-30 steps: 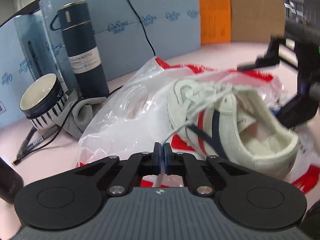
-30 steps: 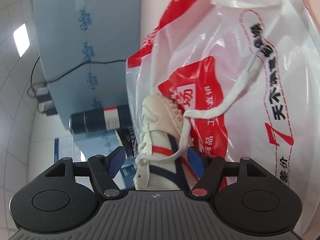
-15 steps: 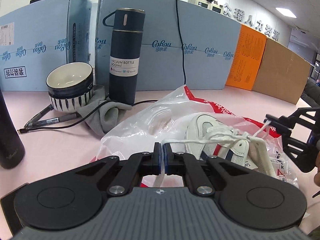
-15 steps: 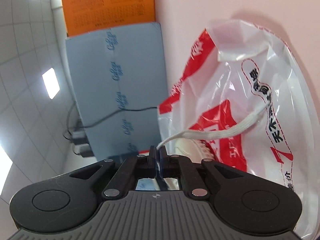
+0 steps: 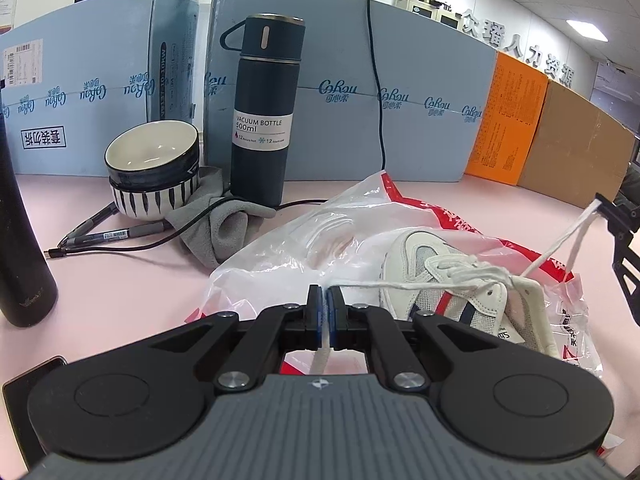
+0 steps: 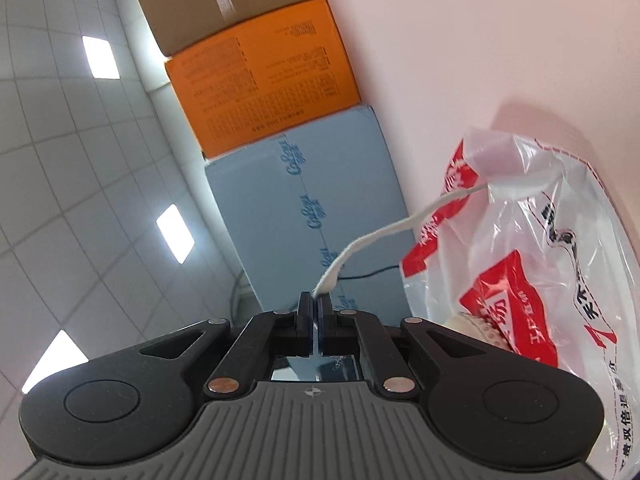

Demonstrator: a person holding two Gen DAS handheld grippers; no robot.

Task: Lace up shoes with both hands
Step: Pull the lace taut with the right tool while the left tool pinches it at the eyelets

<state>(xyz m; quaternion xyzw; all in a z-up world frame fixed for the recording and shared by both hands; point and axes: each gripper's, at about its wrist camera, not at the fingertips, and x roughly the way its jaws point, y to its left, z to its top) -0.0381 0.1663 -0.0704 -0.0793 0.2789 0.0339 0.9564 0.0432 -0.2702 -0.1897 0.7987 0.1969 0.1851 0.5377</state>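
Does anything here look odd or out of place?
Yes: the white sneaker lies on a crumpled red-and-white plastic bag on a desk, and a grey cloth is bunched under the striped bowl.

The right gripper point(image 6: 315, 300), open around the shoe point(image 5: 460, 280) a second ago, has closed on a lace point(image 6: 384, 232) and drawn it away, taut.
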